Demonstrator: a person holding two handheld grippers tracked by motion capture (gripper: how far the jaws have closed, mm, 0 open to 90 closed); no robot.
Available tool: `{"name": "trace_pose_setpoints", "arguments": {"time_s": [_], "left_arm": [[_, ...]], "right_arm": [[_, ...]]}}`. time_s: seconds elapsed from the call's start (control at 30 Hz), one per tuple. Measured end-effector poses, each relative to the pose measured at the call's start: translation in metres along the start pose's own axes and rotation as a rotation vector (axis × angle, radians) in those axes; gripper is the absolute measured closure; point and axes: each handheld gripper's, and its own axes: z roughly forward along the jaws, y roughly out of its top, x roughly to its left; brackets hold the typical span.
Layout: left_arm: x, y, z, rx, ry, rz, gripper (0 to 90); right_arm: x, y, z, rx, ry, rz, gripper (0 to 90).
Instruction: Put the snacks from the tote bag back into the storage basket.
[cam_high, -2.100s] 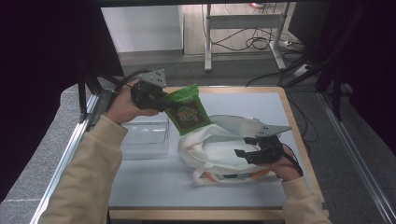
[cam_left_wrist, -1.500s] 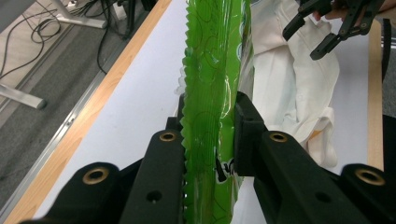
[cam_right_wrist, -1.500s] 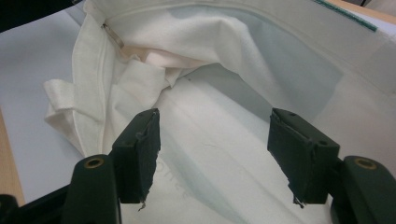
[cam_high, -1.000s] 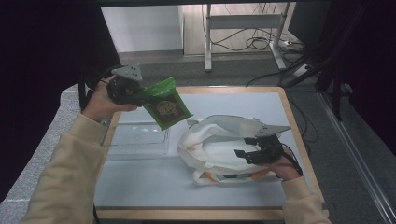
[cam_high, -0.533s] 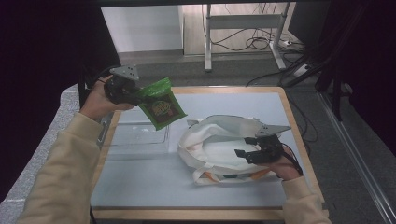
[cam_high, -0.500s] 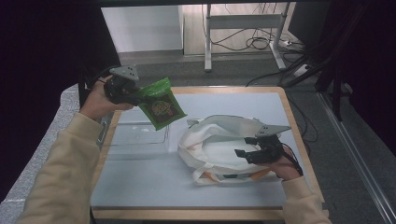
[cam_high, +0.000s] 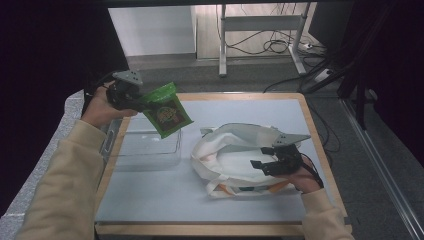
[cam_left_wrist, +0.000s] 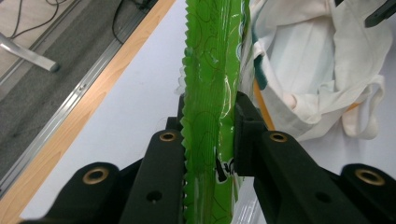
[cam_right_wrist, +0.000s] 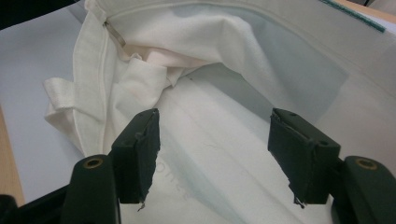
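Left gripper view: packet (cam_left_wrist: 210, 93) clamped between tongs (cam_left_wrist: 208, 121).

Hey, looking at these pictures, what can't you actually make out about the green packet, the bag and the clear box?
- Packet: print too small in the high view; the left gripper view shows it edge-on, lower end cut off by the frame.
- Bag: what is inside is hidden by its own cloth in the high view and the right gripper view.
- Clear box: whether anything lies in it is unclear in the high view; its near-left corner sits behind the sleeve.
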Motion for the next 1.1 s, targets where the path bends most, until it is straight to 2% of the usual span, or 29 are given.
{"name": "trace_pose_setpoints", "arguments": {"time_s": [0.2,0.67,0.8,0.9,1.1], "left_arm": [[0.008,-0.008,0.001,0.01,0.009,-0.021,77.2],[0.015,-0.025,-0.003,0.033,0.025,-0.036,77.2],[0.019,-0.032,-0.006,0.031,0.034,-0.051,77.2],[0.021,-0.035,-0.006,0.05,0.051,-0.049,77.2],[0.025,-0.042,-0.006,0.05,0.046,-0.055,77.2]], "right_arm": [[-0.001,-0.001,0.0,0.002,-0.004,-0.001,33.7],[-0.001,0.0,-0.001,0.001,-0.005,-0.003,33.7],[-0.001,0.0,-0.001,0.001,-0.007,-0.001,33.7],[-0.002,0.0,-0.001,0.001,-0.008,-0.004,33.7],[-0.003,0.001,-0.003,-0.003,-0.011,0.0,33.7]]}}
